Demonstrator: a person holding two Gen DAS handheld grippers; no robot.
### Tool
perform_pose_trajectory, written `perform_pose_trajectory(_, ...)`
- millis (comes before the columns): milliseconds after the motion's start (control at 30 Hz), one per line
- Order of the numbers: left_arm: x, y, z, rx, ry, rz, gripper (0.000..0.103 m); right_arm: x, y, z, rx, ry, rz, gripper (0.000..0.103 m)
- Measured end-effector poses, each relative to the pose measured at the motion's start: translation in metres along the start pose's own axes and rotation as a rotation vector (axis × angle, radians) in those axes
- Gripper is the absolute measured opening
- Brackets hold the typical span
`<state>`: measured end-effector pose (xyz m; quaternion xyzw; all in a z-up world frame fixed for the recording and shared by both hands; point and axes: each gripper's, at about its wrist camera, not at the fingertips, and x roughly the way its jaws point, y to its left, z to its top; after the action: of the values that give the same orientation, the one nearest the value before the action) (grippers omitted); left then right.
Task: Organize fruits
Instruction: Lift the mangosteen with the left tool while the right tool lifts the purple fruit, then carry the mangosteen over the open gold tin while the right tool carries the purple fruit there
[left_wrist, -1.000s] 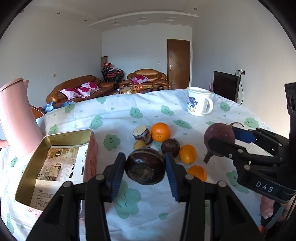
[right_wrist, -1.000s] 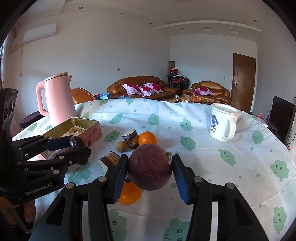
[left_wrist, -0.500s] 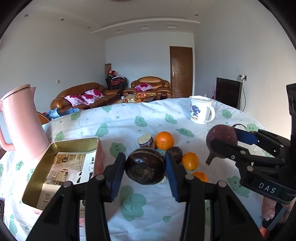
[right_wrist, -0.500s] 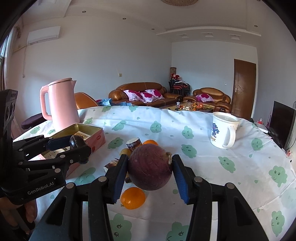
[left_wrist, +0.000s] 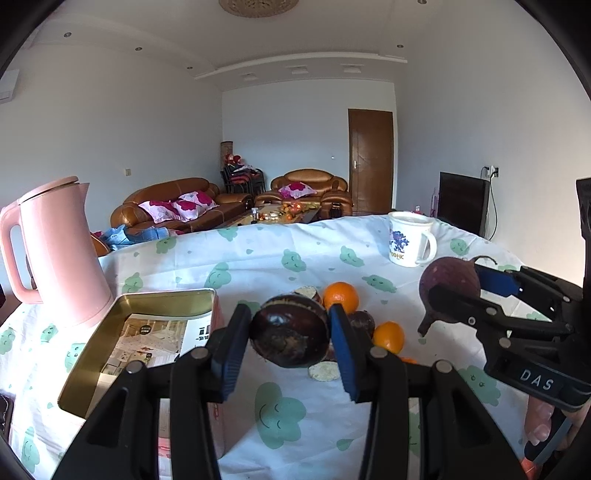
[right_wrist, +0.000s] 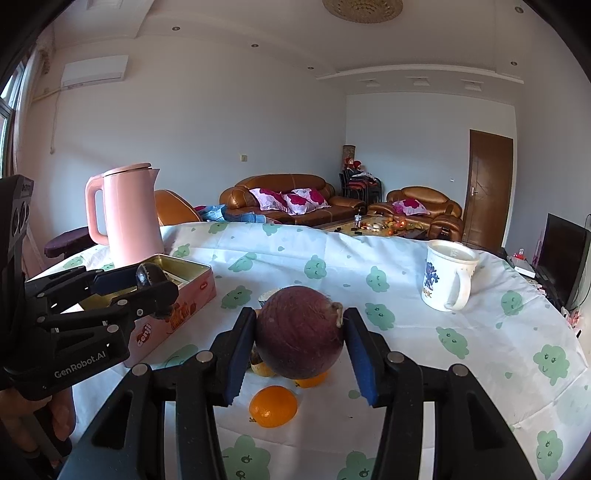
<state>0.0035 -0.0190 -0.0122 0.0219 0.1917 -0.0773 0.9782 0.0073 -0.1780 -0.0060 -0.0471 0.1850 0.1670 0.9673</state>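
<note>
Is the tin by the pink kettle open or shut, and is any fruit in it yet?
Open: the tin has no lid on, and its gold inside shows. Only printed paper lies in it, no fruit.

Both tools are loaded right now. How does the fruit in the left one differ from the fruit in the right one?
The glossy, dark brown-purple round fruit in the left tool is smaller and shiny, with a rough pale patch facing the camera. The matte reddish-purple round fruit in the right tool is bigger and dull, with a dried stem nub at its upper right. Both are round, clamped between blue pads and held above the tablecloth.
</note>
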Motion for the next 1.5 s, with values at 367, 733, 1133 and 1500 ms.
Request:
perform_pose_trajectory(367,-0.005,0.006,0.002,-0.003,-0.043,0.032,0.045,-0.003,0.007,0.007,-0.025,-0.034,0.004,0.050)
perform_pose_trajectory(733,-0.010,0.009,0.005,-0.011,-0.074,0.047,0.045,-0.007,0.012,0.011,-0.041,-0.067,0.012,0.050)
perform_pose_trajectory(1133,-0.013,0.017,0.004,-0.018,-0.085,0.069,0.045,-0.003,0.021,0.018,-0.068,-0.074,0.030,0.050)
perform_pose_trajectory(1500,-0.013,0.034,0.002,-0.045,-0.066,0.098,0.045,0.004,0.034,0.031,-0.112,-0.073,0.054,0.050)
